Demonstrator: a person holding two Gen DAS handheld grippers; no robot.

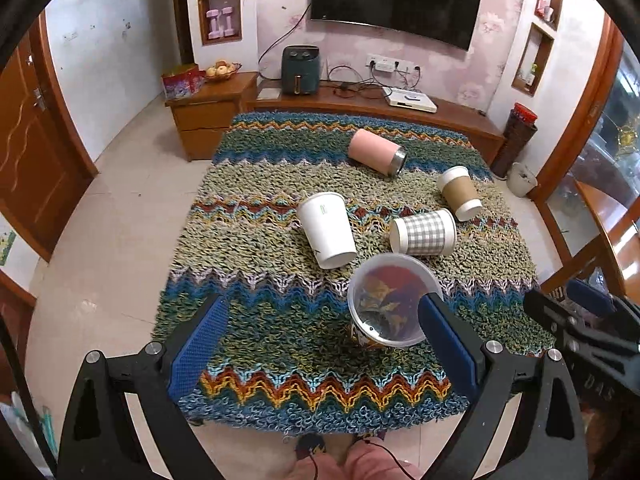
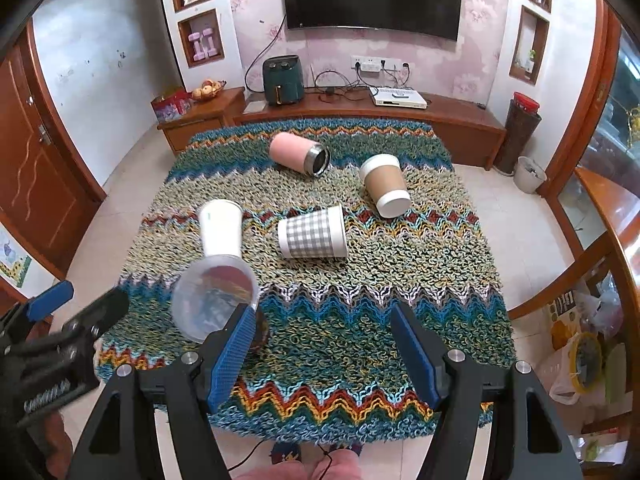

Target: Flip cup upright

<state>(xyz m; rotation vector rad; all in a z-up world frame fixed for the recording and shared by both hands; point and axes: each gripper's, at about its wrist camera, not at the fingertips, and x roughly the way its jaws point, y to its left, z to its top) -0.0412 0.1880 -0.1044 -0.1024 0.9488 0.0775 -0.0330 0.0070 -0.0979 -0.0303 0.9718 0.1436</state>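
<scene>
Clear plastic cup [image 1: 390,304] standing mouth-up on the near bench [image 1: 280,360], both grippers hovering beside it, left gripper [image 1: 320,344] and right gripper [image 2: 324,352] jaws gaping open, gripping nothing.

On the rug [image 1: 280,312], your clear cup [image 1: 394,304] stands nearest you; behind it lie the paper cup [image 1: 326,228] left, checked cup [image 1: 424,232] right, sleeved cup [image 1: 458,192] and tumbler [image 1: 376,152] farther back.
</scene>
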